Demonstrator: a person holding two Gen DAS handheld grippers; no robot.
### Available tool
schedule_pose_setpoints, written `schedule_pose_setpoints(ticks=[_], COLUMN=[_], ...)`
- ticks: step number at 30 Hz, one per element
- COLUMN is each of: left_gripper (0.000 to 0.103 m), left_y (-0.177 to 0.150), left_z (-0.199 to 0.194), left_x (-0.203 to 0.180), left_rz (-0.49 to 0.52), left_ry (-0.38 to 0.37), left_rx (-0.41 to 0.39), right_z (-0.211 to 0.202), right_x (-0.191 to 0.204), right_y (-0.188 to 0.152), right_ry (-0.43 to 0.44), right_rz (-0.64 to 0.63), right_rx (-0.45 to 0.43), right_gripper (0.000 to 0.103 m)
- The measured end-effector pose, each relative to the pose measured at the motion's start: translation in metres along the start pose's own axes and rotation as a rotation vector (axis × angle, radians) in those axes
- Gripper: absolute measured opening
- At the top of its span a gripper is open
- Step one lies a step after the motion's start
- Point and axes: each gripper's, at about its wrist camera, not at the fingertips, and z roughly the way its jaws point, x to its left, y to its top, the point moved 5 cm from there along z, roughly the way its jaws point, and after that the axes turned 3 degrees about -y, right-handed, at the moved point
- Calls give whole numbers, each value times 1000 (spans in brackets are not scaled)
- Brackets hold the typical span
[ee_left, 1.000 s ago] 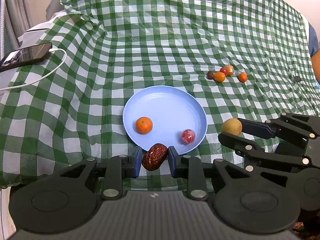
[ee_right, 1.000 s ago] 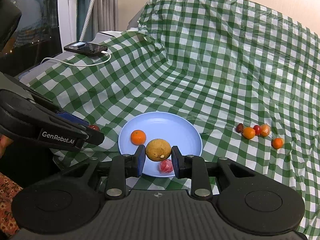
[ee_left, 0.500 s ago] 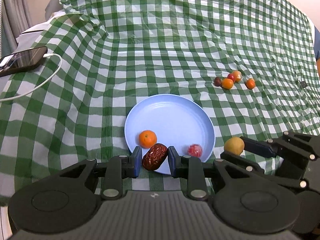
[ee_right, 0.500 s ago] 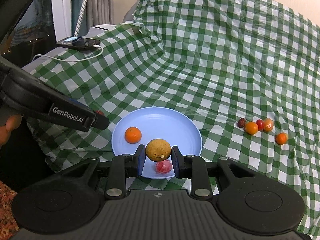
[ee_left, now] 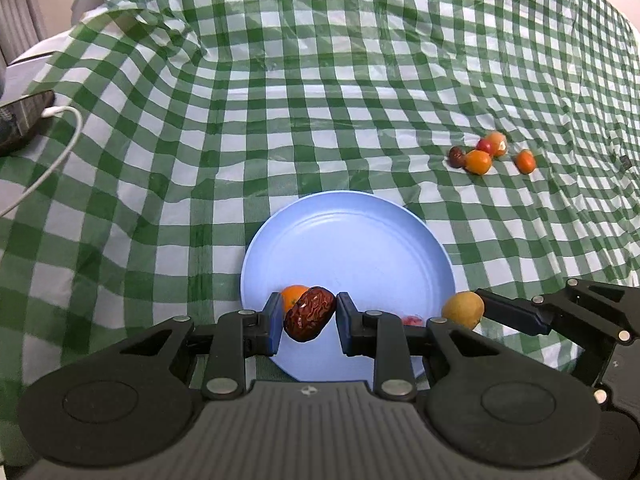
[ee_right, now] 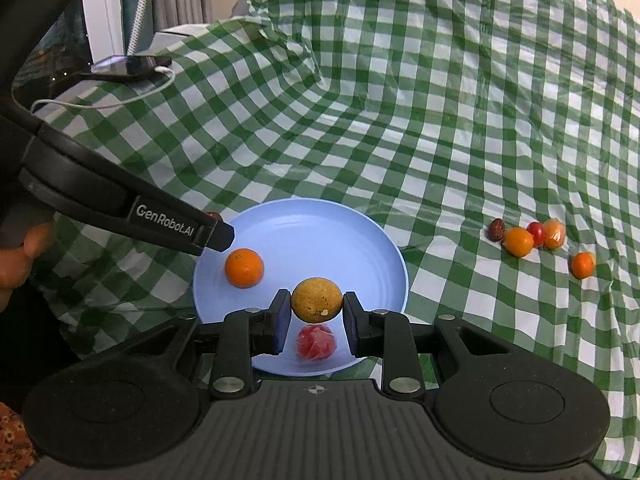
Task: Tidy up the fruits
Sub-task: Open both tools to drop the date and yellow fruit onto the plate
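both grippers are tilting down over the plate (ee_left: 360, 236). left gripper (ee_left: 308, 318) is pinching a date (ee_left: 309, 313) above the near rim; right gripper (ee_right: 316, 312) is clamping a yellow fruit (ee_right: 316, 300) above a red fruit (ee_right: 316, 342).

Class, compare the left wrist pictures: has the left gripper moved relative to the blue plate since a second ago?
Yes. The left gripper, holding the red date, has advanced over the blue plate; before, the date sat at its near rim.

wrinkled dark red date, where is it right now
The wrinkled dark red date is clamped in the left gripper, low in the left wrist view over the light blue round plate's near edge, just in front of the small orange mandarin.
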Motion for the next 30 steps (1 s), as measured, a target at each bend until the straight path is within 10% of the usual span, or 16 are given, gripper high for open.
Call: schedule_pose_setpoints(ticks=[12, 16, 17, 20, 30], left_gripper=[32, 88, 102, 103, 103], left_y=[8, 11, 12, 14, -28], left_z=[48, 50, 47, 34, -27], left_x=[3, 5, 5, 7, 20], left_rz=[39, 32, 28, 31, -72], left_ry=[6, -12, -7, 13, 86], left_rx=[58, 45, 35, -9, 10], right_z=[37, 44, 44, 39, -16], right_x=[-1, -4, -4, -8, -3], right_y=[-1, 0, 1, 7, -11], right_ry=[7, 24, 28, 10, 13], right_rz=[-14, -9, -8, 3, 15], right_rx=[59, 62, 62, 44, 53], right_gripper=[30, 32, 43, 81, 95])
